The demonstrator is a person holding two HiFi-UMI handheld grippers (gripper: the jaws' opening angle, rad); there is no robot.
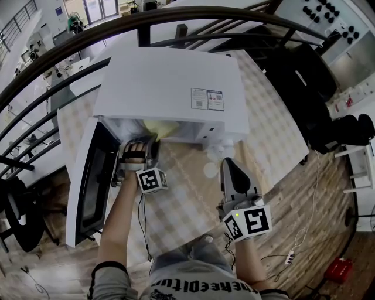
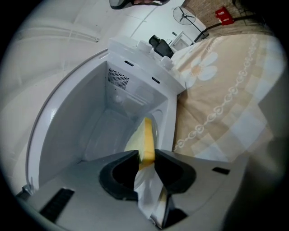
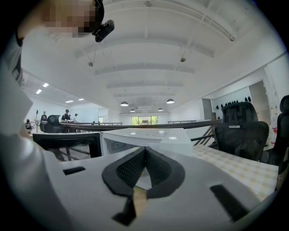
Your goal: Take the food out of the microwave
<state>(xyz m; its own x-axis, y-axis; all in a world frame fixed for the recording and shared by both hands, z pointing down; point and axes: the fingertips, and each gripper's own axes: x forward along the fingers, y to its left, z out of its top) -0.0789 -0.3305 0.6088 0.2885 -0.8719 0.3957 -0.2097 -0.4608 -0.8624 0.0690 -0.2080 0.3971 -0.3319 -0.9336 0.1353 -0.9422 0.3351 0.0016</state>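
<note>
A white microwave (image 1: 170, 82) stands on the table with its door (image 1: 88, 181) swung open to the left. Yellow food (image 1: 159, 128) shows in its mouth. My left gripper (image 1: 140, 145) reaches into the opening. In the left gripper view its jaws (image 2: 146, 155) are pressed on the edge of the yellow food (image 2: 145, 137), with white wrapping hanging below the pads. The cavity wall (image 2: 90, 126) lies behind it. My right gripper (image 1: 230, 167) hovers over the table in front of the microwave, to the right, shut and empty (image 3: 145, 153).
A beige checkered cloth (image 1: 281, 135) covers the table. A small white round thing (image 1: 211, 170) lies near the microwave's front right corner. Black chairs (image 1: 304, 76) stand to the right, a dark railing (image 1: 176, 17) curves behind, and a red object (image 1: 340, 270) lies on the wooden floor.
</note>
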